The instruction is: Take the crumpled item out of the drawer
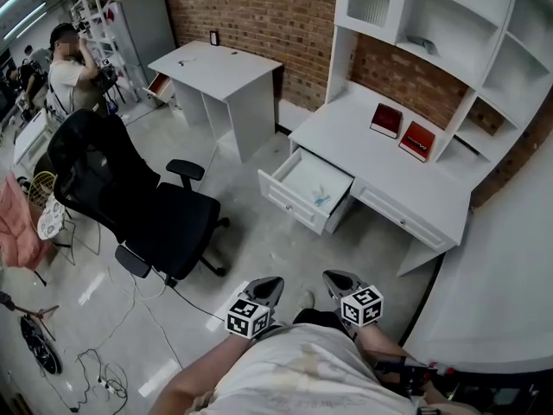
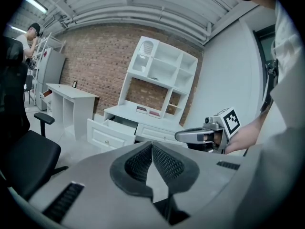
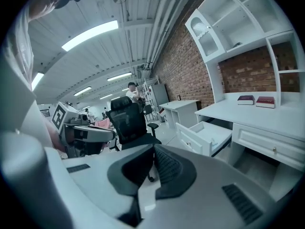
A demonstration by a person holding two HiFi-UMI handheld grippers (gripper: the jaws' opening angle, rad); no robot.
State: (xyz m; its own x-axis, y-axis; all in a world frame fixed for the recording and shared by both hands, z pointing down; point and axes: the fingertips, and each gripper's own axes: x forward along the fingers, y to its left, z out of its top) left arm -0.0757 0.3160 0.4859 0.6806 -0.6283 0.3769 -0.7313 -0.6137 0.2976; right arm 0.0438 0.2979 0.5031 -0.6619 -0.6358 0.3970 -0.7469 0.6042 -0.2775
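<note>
the black office chair (image 1: 130, 206) stands well left of the route. the left claw (image 1: 264, 289) is clenched and empty, well short of the open white drawer (image 1: 289, 201). the small pale crumpled item (image 1: 321, 199) lies inside it. the right claw (image 1: 339, 280) is likewise clenched on nothing. the operator should approach, release one claw above the item, then descend between the drawer walls, clear of the white desk surface (image 1: 380, 167).

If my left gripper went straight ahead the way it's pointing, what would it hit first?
Probably the closed drawer front, just right of the open drawer. The left gripper is far off and depth is unclear, so it might meet the floor first.
</note>
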